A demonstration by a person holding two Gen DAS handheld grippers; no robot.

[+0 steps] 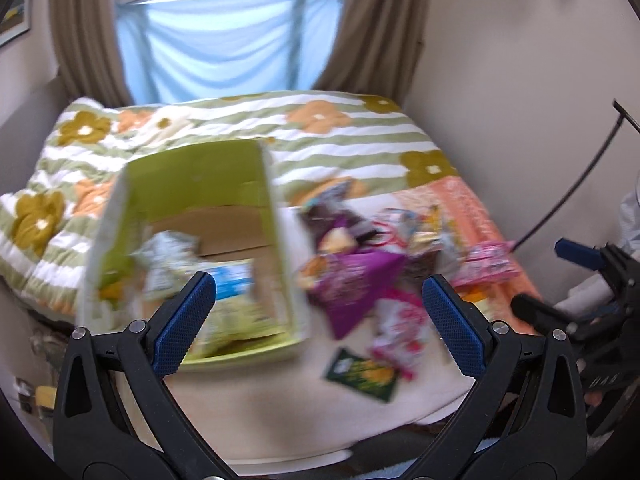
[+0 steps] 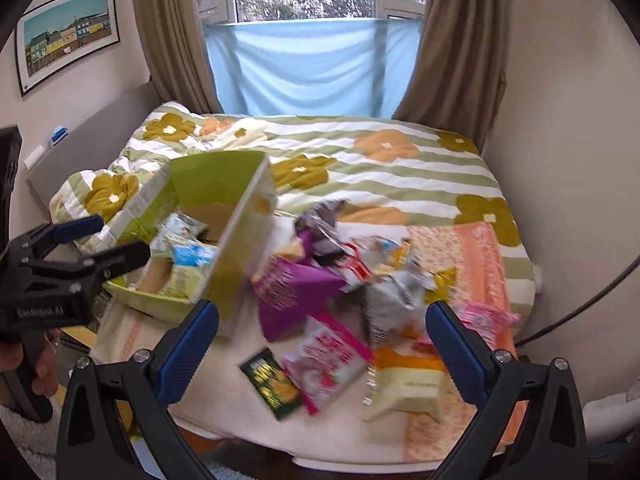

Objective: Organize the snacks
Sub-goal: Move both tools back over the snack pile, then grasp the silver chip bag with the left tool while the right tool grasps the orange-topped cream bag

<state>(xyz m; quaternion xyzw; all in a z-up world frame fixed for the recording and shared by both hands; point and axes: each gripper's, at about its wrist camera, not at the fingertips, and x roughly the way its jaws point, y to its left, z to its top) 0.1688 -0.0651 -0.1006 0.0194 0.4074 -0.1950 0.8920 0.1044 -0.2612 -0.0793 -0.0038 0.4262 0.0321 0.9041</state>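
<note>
green box [image 1: 208,184] opening up, long axis toward window; left gripper [image 1: 320,300], right gripper [image 2: 322,326] both spread, empty.

We see the bed [image 2: 400,168], floral striped quilt; on it, a green cardboard box [image 2: 224,184] beside scattered snack packets [image 2: 324,356].

left gripper [image 1: 319,312] jaws spread wide, nothing between them, aimed forward and slightly down. right gripper [image 2: 322,338] likewise wide apart and empty. both held side by side, near each other. bare fingers [image 2: 44,376] wrap the left gripper's handle.
</note>
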